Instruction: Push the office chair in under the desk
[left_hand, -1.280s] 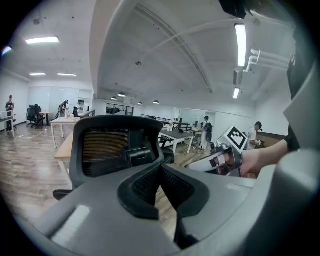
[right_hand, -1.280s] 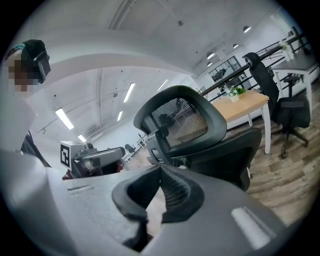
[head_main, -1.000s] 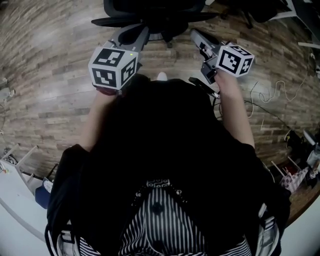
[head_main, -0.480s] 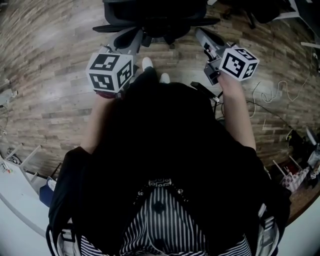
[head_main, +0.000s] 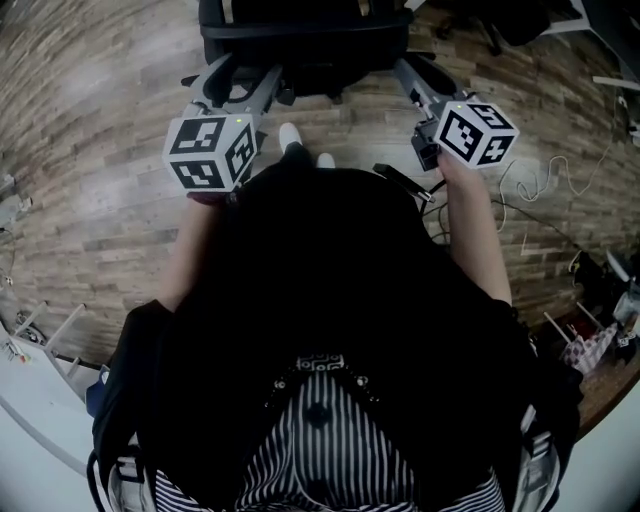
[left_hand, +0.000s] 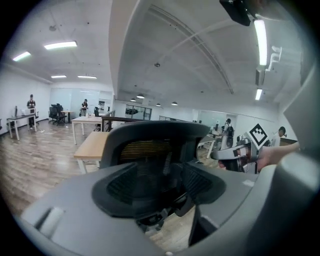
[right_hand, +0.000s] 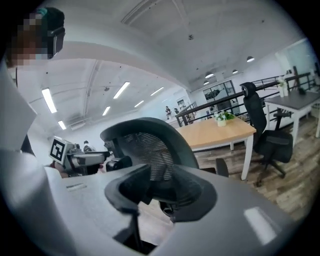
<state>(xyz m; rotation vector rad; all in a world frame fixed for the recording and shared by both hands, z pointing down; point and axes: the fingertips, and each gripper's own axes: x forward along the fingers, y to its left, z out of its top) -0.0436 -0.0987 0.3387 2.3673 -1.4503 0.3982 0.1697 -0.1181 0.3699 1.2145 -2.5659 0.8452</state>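
Head view, 12 o'clock: draws nearer to office chair (head_main: 300, 40) than a second ago, left gripper (head_main: 238, 82) and right gripper (head_main: 408, 78) flanking its backrest, both just opened, released, gripping nothing, push toward tabletop (right_hand: 215, 131) seemingly not yet begun.

A: Office chair (head_main: 305, 30), how's it sitting?
B: Standing upright. Black, mesh back, w/ the back facing this way.
A: Desk (right_hand: 220, 132)?
B: Light wood top, white legs. Standing beyond the chair, which isn't sitting under it yet.

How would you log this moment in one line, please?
office chair: not under desk | left gripper: fingers just opening, empty | right gripper: fingers just opening, empty
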